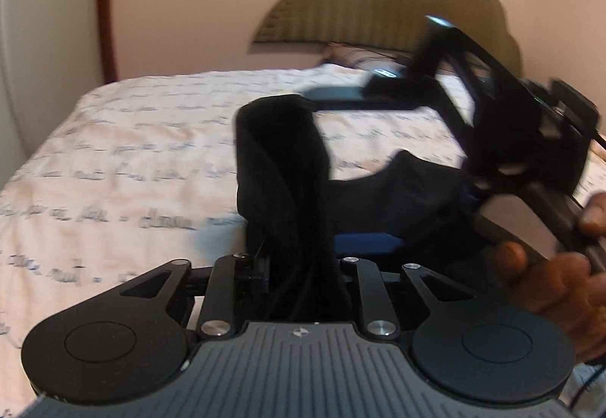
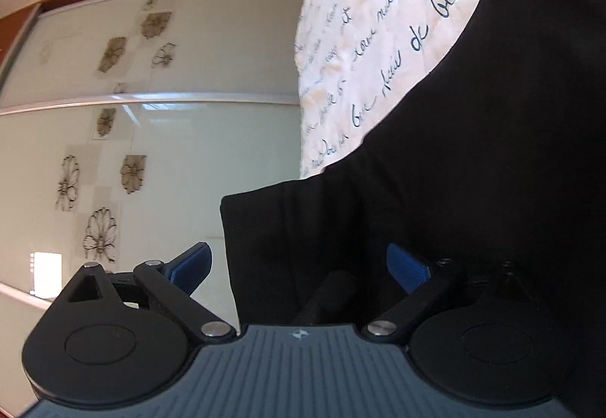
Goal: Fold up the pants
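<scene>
The black pants (image 1: pixel 280 168) hang bunched above the bed. My left gripper (image 1: pixel 303 266) is shut on a thick fold of them, and the cloth rises from between its fingers. My right gripper (image 1: pixel 378 92) shows in the left wrist view at the right, tilted and blurred, close to the pants. In the right wrist view my right gripper (image 2: pixel 299 266) is open, its blue pads (image 2: pixel 191 266) spread wide, with the black pants (image 2: pixel 435 190) draped between and past them, not clamped.
The bed (image 1: pixel 125 160) has a cream cover with dark handwriting print, also in the right wrist view (image 2: pixel 371 31). A headboard (image 1: pixel 363 12) stands at the far wall. Sliding wardrobe doors (image 2: pixel 151 115) with flower prints stand to the side. A hand (image 1: pixel 556 281) holds the right gripper.
</scene>
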The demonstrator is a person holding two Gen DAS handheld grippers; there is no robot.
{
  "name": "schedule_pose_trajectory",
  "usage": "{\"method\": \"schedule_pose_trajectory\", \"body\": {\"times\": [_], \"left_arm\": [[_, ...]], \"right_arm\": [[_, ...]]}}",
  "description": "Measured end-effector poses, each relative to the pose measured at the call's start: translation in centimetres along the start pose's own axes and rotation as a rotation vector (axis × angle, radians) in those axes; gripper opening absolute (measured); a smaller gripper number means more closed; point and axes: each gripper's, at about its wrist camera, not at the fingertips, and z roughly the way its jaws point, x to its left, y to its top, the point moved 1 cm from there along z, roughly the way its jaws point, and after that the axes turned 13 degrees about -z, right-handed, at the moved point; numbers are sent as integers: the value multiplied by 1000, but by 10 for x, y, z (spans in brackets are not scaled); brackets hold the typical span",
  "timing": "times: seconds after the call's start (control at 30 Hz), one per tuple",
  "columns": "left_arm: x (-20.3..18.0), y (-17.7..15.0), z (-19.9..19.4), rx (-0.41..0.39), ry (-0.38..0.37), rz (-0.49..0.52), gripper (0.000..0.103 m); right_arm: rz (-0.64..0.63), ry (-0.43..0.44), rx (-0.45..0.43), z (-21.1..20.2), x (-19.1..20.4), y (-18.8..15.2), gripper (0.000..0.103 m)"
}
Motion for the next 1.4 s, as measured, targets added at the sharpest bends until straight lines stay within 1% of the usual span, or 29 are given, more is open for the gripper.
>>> {"method": "schedule_pose_trajectory", "body": {"times": [0.1, 0.13, 0.17, 0.2, 0.23, 0.27, 0.3, 0.33, 0.37, 0.4, 0.43, 0.47, 0.5, 0.57, 0.6, 0.67, 0.73, 0.77, 0.8, 0.87, 0.93, 1.0, 1.07, 1.1, 1.13, 1.23, 1.3, 1.37, 1.4], "left_arm": [[-9, -11, 3, 9, -106, 29, 41], [-9, -14, 4, 8, -133, 27, 39], [-8, -17, 5, 1, -143, 20, 41], [-4, -19, 5, -12, -165, -12, 47], [2, -20, 5, -15, -193, -53, 50], [7, -20, 2, -14, -214, -87, 51], [13, -19, -3, -20, -227, -111, 53], [19, -21, -9, -33, -228, -125, 53], [23, -23, -17, -46, -225, -130, 55], [27, -27, -26, -62, -212, -130, 60], [32, -32, -34, -77, -185, -129, 63], [34, -37, -40, -87, -154, -125, 67], [36, -44, -45, -92, -128, -118, 68], [36, -56, -50, -95, -89, -101, 68], [34, -61, -51, -91, -83, -94, 68], [27, -69, -52, -86, -76, -73, 68], [21, -71, -47, -75, -78, -55, 68], [15, -72, -45, -72, -67, -40, 68], [11, -71, -44, -73, -66, -26, 68], [5, -67, -42, -66, -93, -11, 69], [3, -68, -40, -49, -108, -10, 70], [3, -70, -40, -49, -100, -2, 70], [5, -72, -43, -56, -92, -20, 70], [7, -72, -44, -62, -88, -34, 70], [9, -71, -46, -70, -86, -49, 70], [13, -74, -59, -104, -73, -70, 74], [12, -77, -66, -137, -32, -61, 80], [11, -78, -67, -160, 15, -72, 82], [11, -76, -66, -153, 35, -88, 82]], "right_arm": [[-50, -28, 24, 4, 6, -2, 100], [-77, -54, 37, 4, 10, -2, 100], [-102, -84, 46, 2, 14, -2, 100], [-117, -97, 53, 1, 15, -2, 100], [-112, -90, 45, 0, 13, -2, 98], [-104, -83, 29, -1, 8, -4, 98], [-103, -86, 23, -2, 6, -7, 91], [-120, -106, 33, -1, 6, -7, 76], [-143, -143, 49, 0, 6, -7, 64], [-164, -186, 68, 1, 6, -8, 45], [-171, -218, 82, 1, 3, -8, 38], [-166, -218, 80, -1, 0, -9, 38], [-154, -201, 71, -4, -2, -10, 40], [-125, -193, 62, -7, -3, -12, 42], [-130, -205, 59, -8, 0, -15, 45], [-157, -230, 47, -9, 9, -20, 55], [-194, -237, 48, -9, 19, -28, 73], [-222, -246, 50, -8, 25, -31, 76], [-253, -261, 57, -7, 28, -33, 77], [-293, -300, 76, -3, 33, -37, 77], [-313, -317, 78, -3, 36, -41, 77], [-317, -314, 80, -5, 38, -44, 76], [-323, -316, 72, -7, 38, -45, 62], [-330, -321, 67, -9, 37, -46, 42], [-321, -324, 67, -11, 34, -47, 27], [-242, -286, 70, -14, 19, -41, 23], [-232, -268, 72, -15, 17, -37, 22], [-238, -252, 67, -17, 21, -33, 22], [-239, -236, 64, -19, 24, -30, 22]]}}
